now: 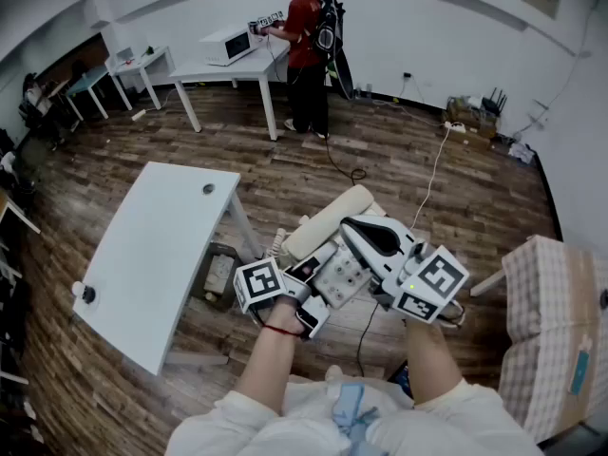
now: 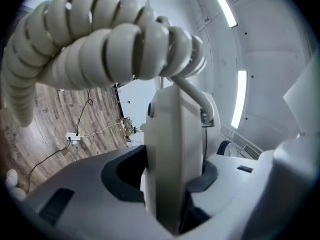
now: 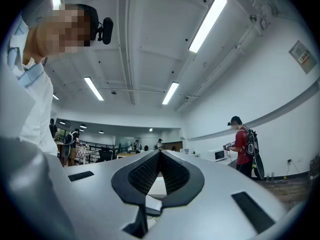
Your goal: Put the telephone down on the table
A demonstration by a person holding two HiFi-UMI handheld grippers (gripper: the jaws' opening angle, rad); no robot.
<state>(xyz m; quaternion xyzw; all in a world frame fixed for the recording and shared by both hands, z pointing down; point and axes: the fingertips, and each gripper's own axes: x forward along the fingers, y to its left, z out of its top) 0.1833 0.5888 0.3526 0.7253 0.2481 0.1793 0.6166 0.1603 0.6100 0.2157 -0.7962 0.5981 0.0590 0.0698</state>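
White table: stands at the left on the wooden floor. A small dark object lies near its far edge and another at its near left corner. No telephone rests on it.

Left gripper: jaws partly closed and clamped on the edge of the cream telephone, both dark pads against its body. The coiled cord loops across the top of the left gripper view.

Telephone: held in the air to the right of the table and apart from it, in front of the person. The handset lies along its far side and the keypad faces up.

Right gripper: jaws fully together with nothing gripped. In the head view it lies over the right side of the telephone; contact cannot be confirmed.

Far side: a person in a red top stands at another white table.
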